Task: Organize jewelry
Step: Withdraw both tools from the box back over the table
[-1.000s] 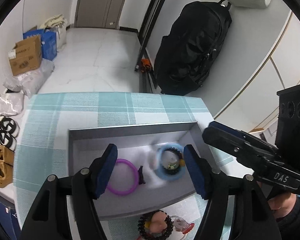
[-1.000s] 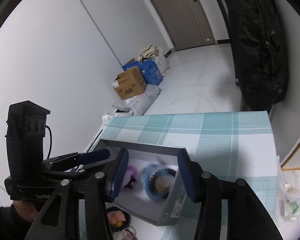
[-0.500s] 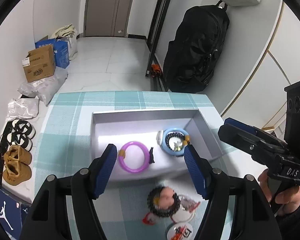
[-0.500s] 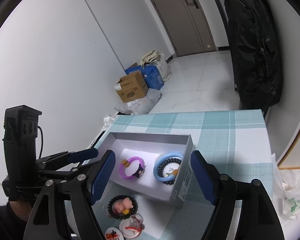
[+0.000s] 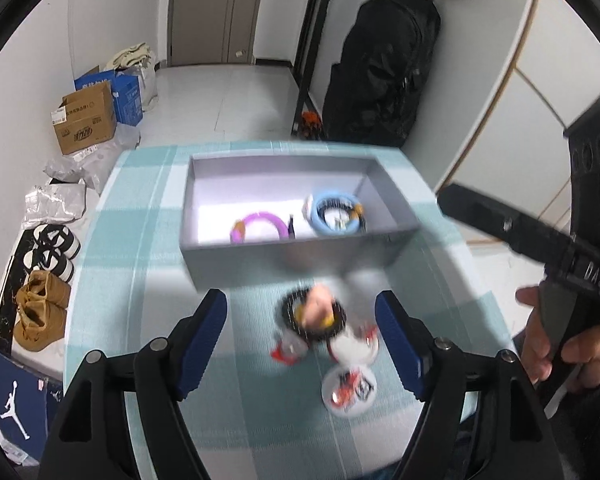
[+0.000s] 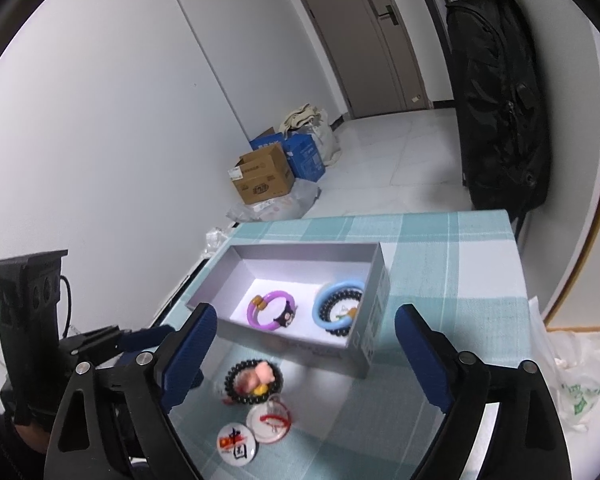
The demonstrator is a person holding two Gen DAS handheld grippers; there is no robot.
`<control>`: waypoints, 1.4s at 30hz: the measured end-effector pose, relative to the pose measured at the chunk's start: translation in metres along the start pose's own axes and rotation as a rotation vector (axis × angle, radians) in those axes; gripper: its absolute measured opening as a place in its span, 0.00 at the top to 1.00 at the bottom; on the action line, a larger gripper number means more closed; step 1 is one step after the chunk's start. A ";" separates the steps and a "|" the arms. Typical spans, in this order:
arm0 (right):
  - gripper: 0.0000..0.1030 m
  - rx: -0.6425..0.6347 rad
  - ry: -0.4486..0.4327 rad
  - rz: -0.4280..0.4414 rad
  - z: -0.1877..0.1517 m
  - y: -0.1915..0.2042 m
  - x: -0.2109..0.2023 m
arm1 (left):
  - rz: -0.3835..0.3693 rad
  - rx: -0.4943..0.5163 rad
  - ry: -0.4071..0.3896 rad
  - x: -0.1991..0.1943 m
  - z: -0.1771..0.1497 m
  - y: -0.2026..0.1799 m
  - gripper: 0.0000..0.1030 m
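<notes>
A grey open box (image 5: 292,258) (image 6: 374,312) sits on the checked tablecloth. Inside lie a purple bangle (image 5: 258,228) (image 6: 271,309) and a blue bangle with a black bead bracelet (image 5: 336,216) (image 6: 338,309). In front of the box lie a black bead bracelet with a pink charm (image 5: 314,314) (image 6: 254,382) and two round badges (image 5: 350,388) (image 6: 234,442) (image 6: 271,420). My left gripper (image 5: 302,338) is open and empty above the bead bracelet. My right gripper (image 6: 304,354) is open and empty, above the box's near side.
The table's edge (image 6: 518,280) runs along the right, with a plastic bag (image 6: 580,380) beyond. A black backpack (image 5: 384,72) hangs at the far wall. Cardboard boxes (image 5: 86,122) and shoes (image 5: 44,308) are on the floor to the left.
Both grippers have pulled back and up from the box. More of the table before the box now shows, with the bead bracelet and both badges in view.
</notes>
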State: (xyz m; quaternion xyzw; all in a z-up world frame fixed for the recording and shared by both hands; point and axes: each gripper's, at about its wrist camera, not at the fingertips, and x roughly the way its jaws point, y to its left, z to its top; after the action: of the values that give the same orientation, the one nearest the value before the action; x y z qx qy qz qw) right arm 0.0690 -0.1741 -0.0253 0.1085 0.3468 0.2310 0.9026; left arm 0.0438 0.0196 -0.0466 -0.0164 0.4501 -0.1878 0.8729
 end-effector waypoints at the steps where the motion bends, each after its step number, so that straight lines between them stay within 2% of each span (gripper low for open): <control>1: 0.08 0.006 0.004 -0.004 -0.001 0.000 -0.001 | -0.003 0.011 0.019 0.001 -0.004 -0.004 0.29; 5: 0.07 0.010 0.013 -0.032 -0.009 -0.001 -0.006 | 0.012 0.057 0.050 0.001 -0.014 -0.013 0.29; 7: 0.06 0.007 0.022 -0.041 -0.013 -0.001 -0.008 | 0.041 0.061 0.073 0.005 -0.019 -0.016 0.29; 10: 0.04 -0.005 0.023 -0.053 -0.018 0.000 -0.011 | 0.046 0.067 0.100 0.007 -0.024 -0.018 0.29; 15: 0.03 0.020 0.034 -0.042 -0.022 -0.001 -0.016 | 0.030 0.038 0.126 0.009 -0.030 -0.017 0.29; 24: 0.03 0.030 0.053 -0.042 -0.028 -0.001 -0.020 | 0.064 0.046 0.183 0.026 -0.035 -0.019 0.29; 27: 0.02 0.035 0.057 -0.046 -0.029 -0.002 -0.020 | 0.110 0.074 0.191 0.030 -0.038 -0.025 0.29; 42: 0.00 0.069 0.054 -0.036 -0.028 -0.009 -0.025 | 0.124 0.104 0.197 0.034 -0.040 -0.032 0.29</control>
State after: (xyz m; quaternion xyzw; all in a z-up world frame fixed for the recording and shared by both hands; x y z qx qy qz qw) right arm 0.0374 -0.1933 -0.0347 0.1272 0.3808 0.2056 0.8925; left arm 0.0197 -0.0157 -0.0908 0.0754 0.5236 -0.1574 0.8339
